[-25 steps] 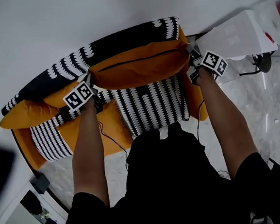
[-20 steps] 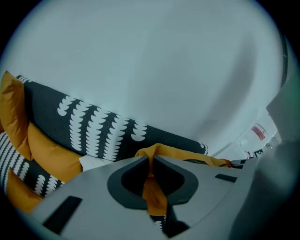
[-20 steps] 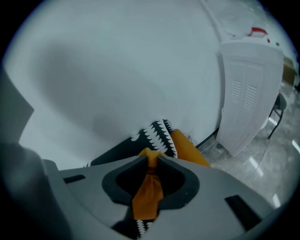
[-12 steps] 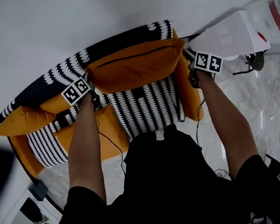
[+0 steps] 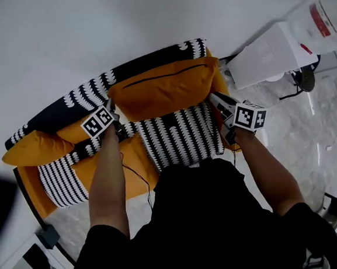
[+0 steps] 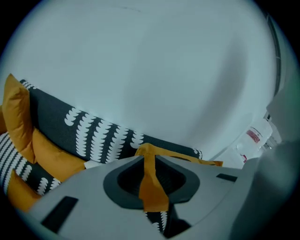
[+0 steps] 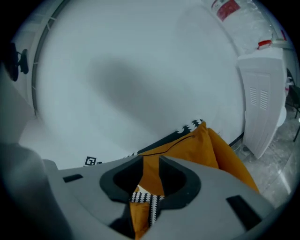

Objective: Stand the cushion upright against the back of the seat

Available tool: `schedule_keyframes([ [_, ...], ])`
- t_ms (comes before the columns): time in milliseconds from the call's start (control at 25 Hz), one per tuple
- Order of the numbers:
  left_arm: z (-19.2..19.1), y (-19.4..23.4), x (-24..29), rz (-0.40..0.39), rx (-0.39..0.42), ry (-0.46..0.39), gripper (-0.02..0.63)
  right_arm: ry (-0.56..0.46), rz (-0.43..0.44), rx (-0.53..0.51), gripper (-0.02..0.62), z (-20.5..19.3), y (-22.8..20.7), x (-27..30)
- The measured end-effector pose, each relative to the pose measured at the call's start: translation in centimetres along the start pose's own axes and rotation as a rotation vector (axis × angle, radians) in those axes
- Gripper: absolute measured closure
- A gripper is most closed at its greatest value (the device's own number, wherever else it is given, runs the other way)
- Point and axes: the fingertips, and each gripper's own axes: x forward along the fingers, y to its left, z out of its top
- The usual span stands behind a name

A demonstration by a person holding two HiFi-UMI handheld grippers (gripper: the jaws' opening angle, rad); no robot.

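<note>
Cushion (image 5: 164, 90) sits upper centre of the head view, zip edge up, leaning on the patterned sofa back (image 5: 66, 105) above the striped seat (image 5: 180, 133).

Left gripper (image 5: 112, 106): fingers (image 6: 93, 187) closed on a pinch of orange corner fabric. Right gripper (image 5: 217, 102): fingers (image 7: 201, 187) closed on the opposite corner, with some striped cloth caught too.

My read: nearly placed. I should press the lower edge back into the seat crease, level both corners, then release both sides together so it doesn't slump forward.
</note>
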Motion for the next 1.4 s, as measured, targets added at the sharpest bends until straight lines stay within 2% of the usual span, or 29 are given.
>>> schedule_keyframes([
  [160, -1.0, -1.0, -3.1, -0.021, 0.036, -0.029, 0.537, 0.003, 0.042, -0.127, 0.483, 0.1, 3.9, -1.9],
  [320, -1.8, -3.5, -6.7, -0.069, 0.098, -0.068, 0.538, 0.001, 0.036, -0.245, 0.485, 0.1, 6.3, -4.4],
  [480, -2.9, -7.6, -9.6, -0.149, 0.194, -0.074, 0.55, -0.061, 0.082, -0.228, 0.53, 1.0, 7.7, -7.1],
  [680, -4.3, -13.0, -13.1, -0.202, 0.296, -0.066, 0.586, -0.134, 0.142, -0.241, 0.555, 1.6, 9.7, -9.8],
  [880, -5.6, -20.0, -16.2, -0.352, 0.377, -0.078, 0.589, -0.174, 0.182, -0.283, 0.559, 1.7, 11.3, -12.1],
  [1040, -8.1, -24.9, -19.4, -0.444, 0.404, -0.081, 0.589, -0.165, 0.209, -0.313, 0.558, 0.0, 12.2, -14.6],
  [1200, -11.4, -28.4, -23.2, -0.473, 0.431, -0.105, 0.589, -0.161, 0.222, -0.342, 0.558, -2.3, 12.2, -18.5],
  [1400, -15.9, -30.4, -27.0, -0.443, 0.435, -0.119, 0.589, -0.164, 0.215, -0.41, 0.557, -4.7, 10.6, -25.4],
])
